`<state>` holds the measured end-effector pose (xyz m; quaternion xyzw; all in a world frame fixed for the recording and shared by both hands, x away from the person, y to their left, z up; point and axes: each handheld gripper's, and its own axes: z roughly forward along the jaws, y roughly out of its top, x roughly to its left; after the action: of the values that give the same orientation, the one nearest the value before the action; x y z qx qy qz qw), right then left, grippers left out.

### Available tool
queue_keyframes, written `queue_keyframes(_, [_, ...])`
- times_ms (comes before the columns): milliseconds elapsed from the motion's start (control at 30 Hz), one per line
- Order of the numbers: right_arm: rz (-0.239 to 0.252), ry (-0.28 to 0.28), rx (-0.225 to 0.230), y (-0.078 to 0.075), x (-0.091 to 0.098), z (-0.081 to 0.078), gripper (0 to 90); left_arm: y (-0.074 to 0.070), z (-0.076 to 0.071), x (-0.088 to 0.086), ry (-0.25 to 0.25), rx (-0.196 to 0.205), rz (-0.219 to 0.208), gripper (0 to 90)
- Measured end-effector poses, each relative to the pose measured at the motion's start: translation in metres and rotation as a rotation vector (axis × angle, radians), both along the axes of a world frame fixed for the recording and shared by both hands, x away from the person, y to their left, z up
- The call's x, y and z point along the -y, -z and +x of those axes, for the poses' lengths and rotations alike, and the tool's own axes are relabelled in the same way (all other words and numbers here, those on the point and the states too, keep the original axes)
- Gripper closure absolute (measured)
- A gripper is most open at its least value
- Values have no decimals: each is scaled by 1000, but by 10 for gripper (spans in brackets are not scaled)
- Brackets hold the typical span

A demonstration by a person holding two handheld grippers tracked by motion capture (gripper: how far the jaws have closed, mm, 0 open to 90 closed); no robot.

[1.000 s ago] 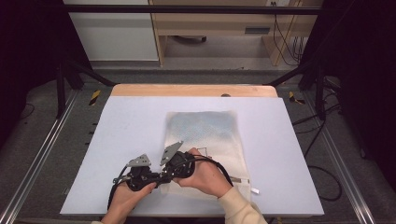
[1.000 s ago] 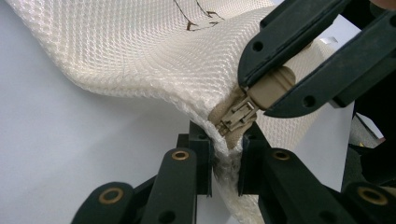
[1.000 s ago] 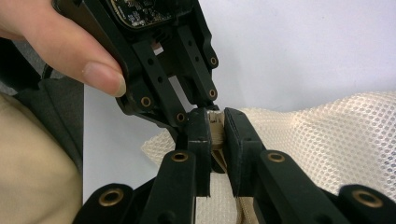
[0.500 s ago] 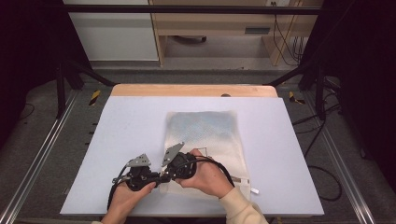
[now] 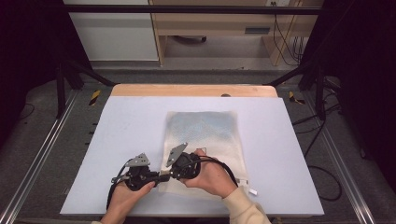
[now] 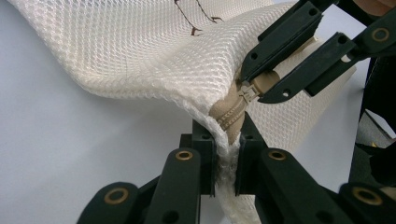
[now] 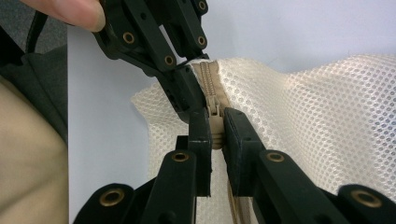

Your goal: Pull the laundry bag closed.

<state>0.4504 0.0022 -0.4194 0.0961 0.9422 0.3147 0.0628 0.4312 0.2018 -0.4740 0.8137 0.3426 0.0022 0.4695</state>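
Note:
A cream mesh bag [image 5: 201, 133] lies flat on the table, its near left corner lifted between both grippers. My left gripper [image 6: 226, 136] is shut on the bag's edge at the end of the tan zipper [image 6: 232, 114]. My right gripper [image 7: 215, 122] is shut on the zipper pull [image 7: 216, 128], right beside the left gripper's fingertips [image 7: 189, 91]. In the left gripper view the right gripper's jaws come in from the upper right and pinch the zipper pull [image 6: 256, 86]. From above, the left gripper [image 5: 158, 178] and right gripper [image 5: 172, 171] meet at the bag's corner.
The bag rests on a pale table mat [image 5: 116, 126] with a wooden strip [image 5: 191, 90] along the far edge. A small white tag [image 5: 252, 191] lies by the bag's near right corner. Black cables loop around both hands. Metal rails [image 5: 44, 154] flank the table.

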Motion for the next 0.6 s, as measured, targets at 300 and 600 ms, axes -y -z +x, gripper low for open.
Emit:
queue_keyframes(300, [19,-5,-9,-2,4,0,821,-3,-2,2,3,23,5,818])
queue_keyframes(600, [5,2,1,0,11,-1,821,-4,-5,6,7,46,32,818])
